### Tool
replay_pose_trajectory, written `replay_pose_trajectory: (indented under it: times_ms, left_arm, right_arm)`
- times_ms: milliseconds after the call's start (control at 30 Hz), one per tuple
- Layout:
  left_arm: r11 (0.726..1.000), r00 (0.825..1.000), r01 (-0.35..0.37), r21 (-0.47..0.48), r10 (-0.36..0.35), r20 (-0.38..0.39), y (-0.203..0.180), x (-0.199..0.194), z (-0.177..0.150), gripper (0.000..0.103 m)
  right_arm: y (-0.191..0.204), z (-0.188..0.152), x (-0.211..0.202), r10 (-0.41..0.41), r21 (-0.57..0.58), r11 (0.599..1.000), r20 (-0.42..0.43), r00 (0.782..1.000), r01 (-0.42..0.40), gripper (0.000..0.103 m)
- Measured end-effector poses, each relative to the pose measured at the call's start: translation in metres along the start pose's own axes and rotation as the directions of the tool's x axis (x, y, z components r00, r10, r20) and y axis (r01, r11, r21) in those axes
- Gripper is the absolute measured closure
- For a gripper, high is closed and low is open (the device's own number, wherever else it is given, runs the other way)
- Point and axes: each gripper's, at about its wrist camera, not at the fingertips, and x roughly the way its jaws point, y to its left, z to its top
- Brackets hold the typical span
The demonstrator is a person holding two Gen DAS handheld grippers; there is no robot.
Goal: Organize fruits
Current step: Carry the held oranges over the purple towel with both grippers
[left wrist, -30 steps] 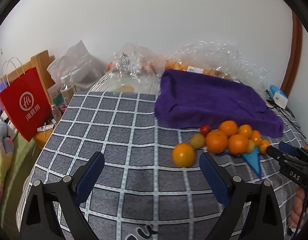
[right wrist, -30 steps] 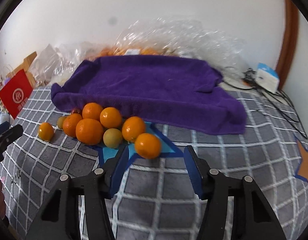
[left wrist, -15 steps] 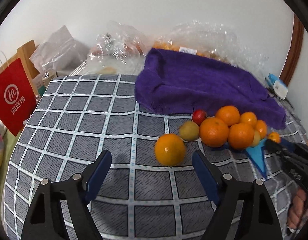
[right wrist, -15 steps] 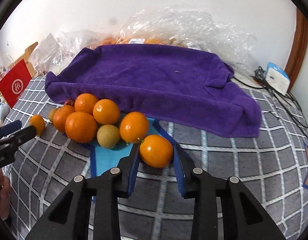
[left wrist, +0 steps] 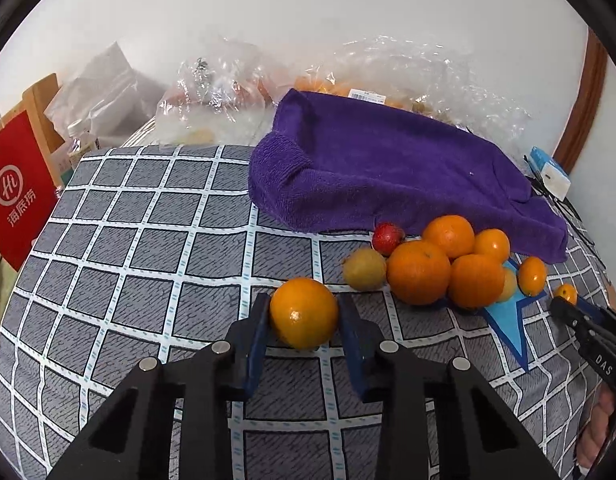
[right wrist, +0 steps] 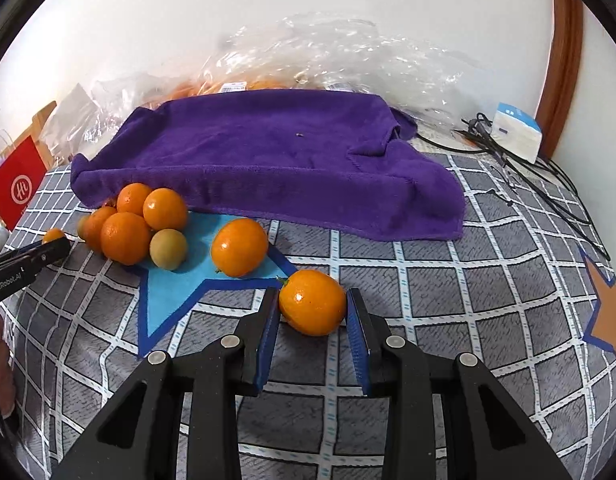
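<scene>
My left claw (left wrist: 304, 312) has just closed on one orange (left wrist: 304, 313), my right claw (right wrist: 312, 304) grips another orange (right wrist: 312, 302); the pile (right wrist: 136, 228) remains unsorted.

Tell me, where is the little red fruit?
In the left wrist view, the little red fruit sits right of centre, against the purple towel's front edge, between the yellow-green fruit and the oranges.
</scene>
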Motion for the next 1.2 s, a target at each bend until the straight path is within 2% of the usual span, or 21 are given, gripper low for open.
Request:
replay_pose_trajectory:
  times_ms: [367,567,900,1200]
  left_arm:
    - [0.997,0.999,0.048,-0.061,-0.048,-0.009,0.016,-0.015,0.006,0.071]
    - [0.998,0.999,0.047,-0.045,-0.047,-0.006,0.018,-0.025,0.012,0.071]
    - [0.998,0.997,0.069,-0.008,-0.069,0.045,0.005,-0.051,0.044,0.071]
    - [0.997,0.994,0.08,0.006,-0.08,0.077,-0.008,-0.052,0.086,0.071]
  right_arm:
    - [-0.015,0.008,-0.014,-0.027,0.058,0.998,0.002,1.0,0.027,0.07]
    - [-0.014,0.02,-0.023,-0.04,0.062,0.997,0.018,0.999,0.039,0.07]
    - [-0.016,0.05,-0.031,-0.05,0.08,0.996,0.047,0.998,0.046,0.07]
    - [-0.017,0.086,-0.026,-0.052,0.078,0.996,0.063,0.997,0.047,0.07]
